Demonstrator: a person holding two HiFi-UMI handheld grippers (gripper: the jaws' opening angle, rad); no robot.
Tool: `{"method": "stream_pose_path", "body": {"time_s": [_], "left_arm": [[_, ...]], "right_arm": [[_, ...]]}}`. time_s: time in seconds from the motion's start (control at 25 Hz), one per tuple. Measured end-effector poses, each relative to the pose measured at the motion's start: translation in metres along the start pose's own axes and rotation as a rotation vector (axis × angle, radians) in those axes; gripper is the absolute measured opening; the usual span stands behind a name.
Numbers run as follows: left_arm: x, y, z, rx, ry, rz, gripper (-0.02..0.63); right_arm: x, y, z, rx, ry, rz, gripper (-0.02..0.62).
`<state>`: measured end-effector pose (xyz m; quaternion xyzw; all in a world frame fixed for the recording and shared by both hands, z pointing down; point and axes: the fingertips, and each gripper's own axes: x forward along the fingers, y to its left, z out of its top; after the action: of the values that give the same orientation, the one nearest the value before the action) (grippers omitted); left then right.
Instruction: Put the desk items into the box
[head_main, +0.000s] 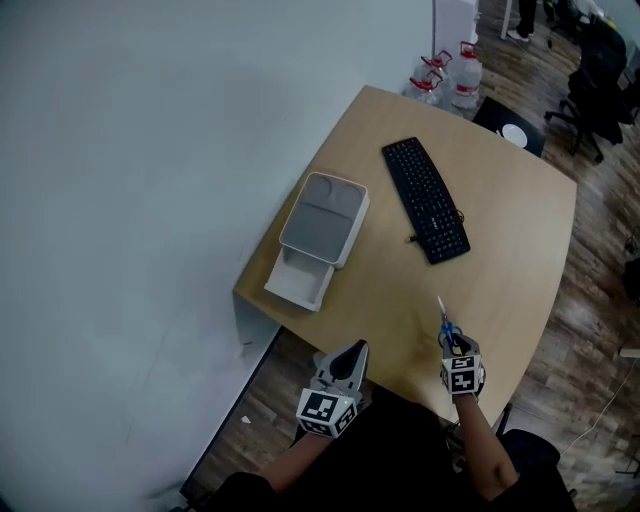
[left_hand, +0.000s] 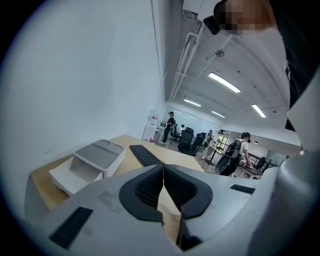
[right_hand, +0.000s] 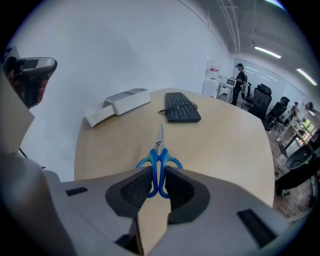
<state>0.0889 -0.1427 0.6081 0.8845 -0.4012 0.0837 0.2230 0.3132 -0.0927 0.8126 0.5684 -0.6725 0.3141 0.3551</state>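
Blue-handled scissors (head_main: 446, 328) (right_hand: 159, 159) lie near the front edge of the wooden desk (head_main: 510, 250), blades pointing away from me. My right gripper (head_main: 455, 350) (right_hand: 159, 174) is shut on their handles, which are pinched together between the pads. My left gripper (head_main: 349, 360) (left_hand: 163, 169) hovers off the desk's front left edge, shut with nothing in it. The white box (head_main: 320, 232) (left_hand: 95, 159) (right_hand: 120, 104) sits at the desk's left side with its grey lid slid back, leaving the near end open. A black keyboard (head_main: 426, 198) (left_hand: 146, 155) (right_hand: 181, 107) lies beyond, to the box's right.
A pale wall runs along the left of the desk. Water bottles (head_main: 452, 76) stand on the floor past the far corner. Office chairs (head_main: 600, 70) and people are in the room beyond. My dark sleeves fill the bottom of the head view.
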Motion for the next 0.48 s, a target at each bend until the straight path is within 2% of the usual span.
{"method": "stream_pose_path", "body": {"time_s": [0.36, 0.48], "left_arm": [[-0.048, 0.076, 0.019, -0.043, -0.057, 0.085, 0.015], [-0.062, 0.098, 0.024, -0.059, -0.077, 0.101, 0.015]], "right_arm": [[0.015, 0.093, 0.070, -0.097, -0.021, 0.066, 0.140], [0.022, 0.123, 0.093, -0.164, -0.039, 0.074, 0.140]]}}
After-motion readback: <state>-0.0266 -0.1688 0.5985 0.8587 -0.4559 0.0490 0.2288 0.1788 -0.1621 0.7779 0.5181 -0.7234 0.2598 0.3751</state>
